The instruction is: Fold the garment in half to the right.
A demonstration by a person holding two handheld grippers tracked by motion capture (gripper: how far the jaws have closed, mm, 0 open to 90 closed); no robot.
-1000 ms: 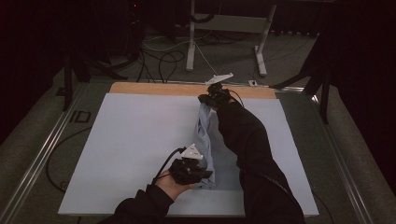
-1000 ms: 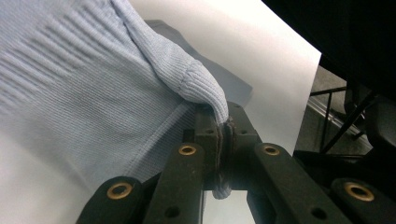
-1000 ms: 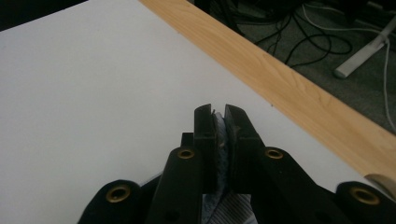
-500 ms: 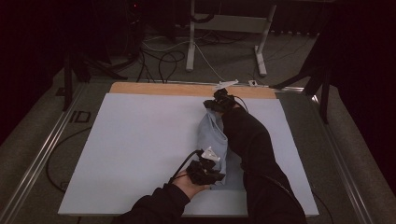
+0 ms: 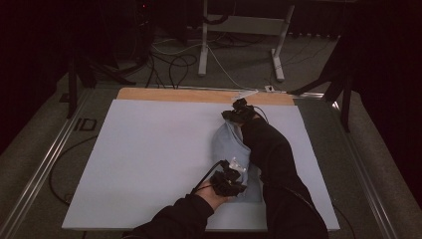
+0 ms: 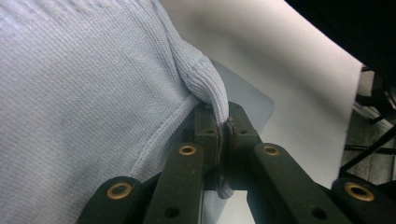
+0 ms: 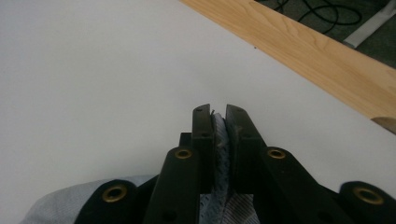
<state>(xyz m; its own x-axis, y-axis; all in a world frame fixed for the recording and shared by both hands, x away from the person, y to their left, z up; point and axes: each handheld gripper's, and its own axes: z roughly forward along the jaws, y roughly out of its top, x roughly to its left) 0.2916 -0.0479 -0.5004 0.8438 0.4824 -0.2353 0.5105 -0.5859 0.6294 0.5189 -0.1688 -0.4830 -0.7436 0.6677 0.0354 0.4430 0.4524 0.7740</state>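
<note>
Both claws, left claw (image 5: 234, 175) near, right claw (image 5: 238, 113) outstretched, pinch cloth (image 5: 234, 144).

Lab, dark room, floor cables (image 5: 171, 67), table stand (image 5: 242, 30)

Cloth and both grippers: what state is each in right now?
Cloth: light blue knit, folded into a narrow strip on the white sheet, pinched at both ends.
Left gripper: shut on a ribbed edge of the cloth, at its near end.
Right gripper: shut on the cloth's far end, near the wooden strip.
</note>
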